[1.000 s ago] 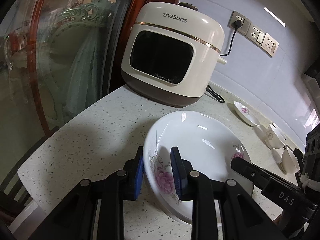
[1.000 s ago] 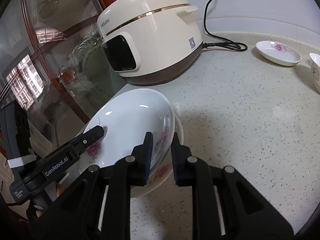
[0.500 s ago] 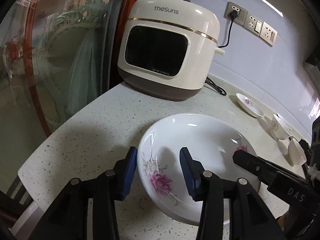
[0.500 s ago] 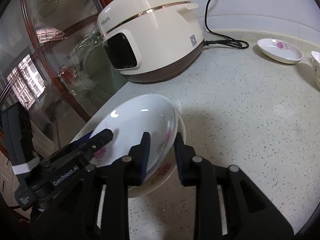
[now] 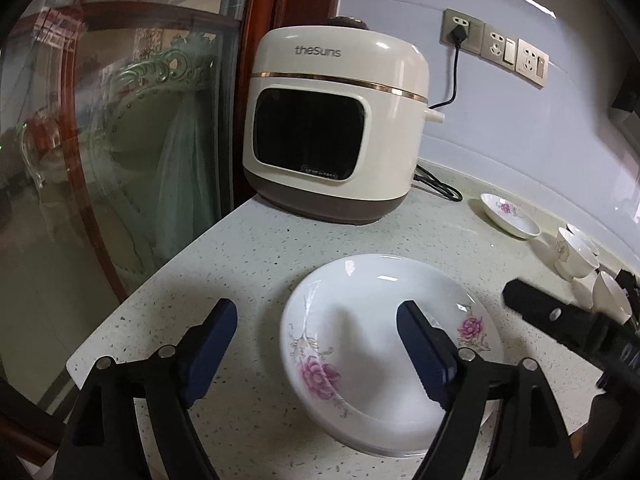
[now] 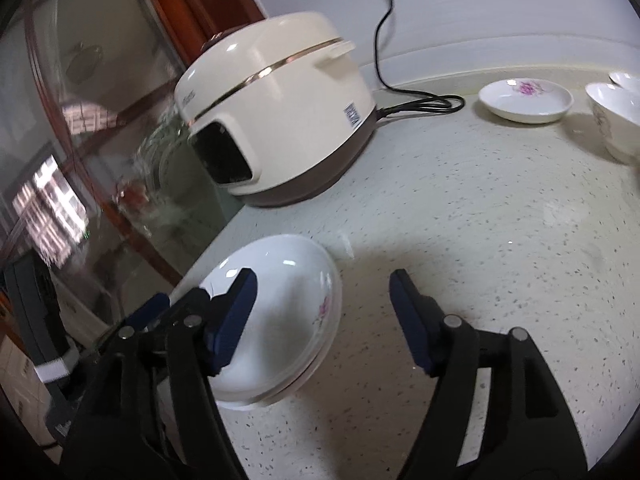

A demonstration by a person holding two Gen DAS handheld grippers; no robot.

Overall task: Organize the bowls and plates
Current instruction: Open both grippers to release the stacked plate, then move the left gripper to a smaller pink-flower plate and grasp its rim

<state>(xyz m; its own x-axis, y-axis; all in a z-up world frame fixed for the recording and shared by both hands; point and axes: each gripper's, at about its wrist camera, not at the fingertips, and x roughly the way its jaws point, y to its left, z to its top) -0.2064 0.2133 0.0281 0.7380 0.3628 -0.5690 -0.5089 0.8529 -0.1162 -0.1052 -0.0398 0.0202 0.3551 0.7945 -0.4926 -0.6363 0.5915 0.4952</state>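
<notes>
A white deep plate with pink flowers (image 5: 384, 344) lies stacked on another plate on the speckled counter; it also shows in the right wrist view (image 6: 280, 320). My left gripper (image 5: 316, 348) is open and empty, its jaws wide apart above the plate's near left rim. My right gripper (image 6: 324, 320) is open and empty, raised above the plate's right edge. A small flowered dish (image 5: 510, 216) lies further back; it also shows in the right wrist view (image 6: 526, 100). White bowls (image 5: 576, 256) stand at the right; one shows in the right wrist view (image 6: 616, 120).
A cream rice cooker (image 5: 336, 128) stands at the counter's back corner, its cord (image 5: 440, 188) running to a wall socket (image 5: 460, 32). A glass cabinet door (image 5: 120, 140) borders the counter's left edge. The right gripper's body (image 5: 572, 328) shows at the right.
Both grippers let go of the flowered plate and opened wide. The plate now rests flat on the lower plate. Both grippers pulled back and up.
</notes>
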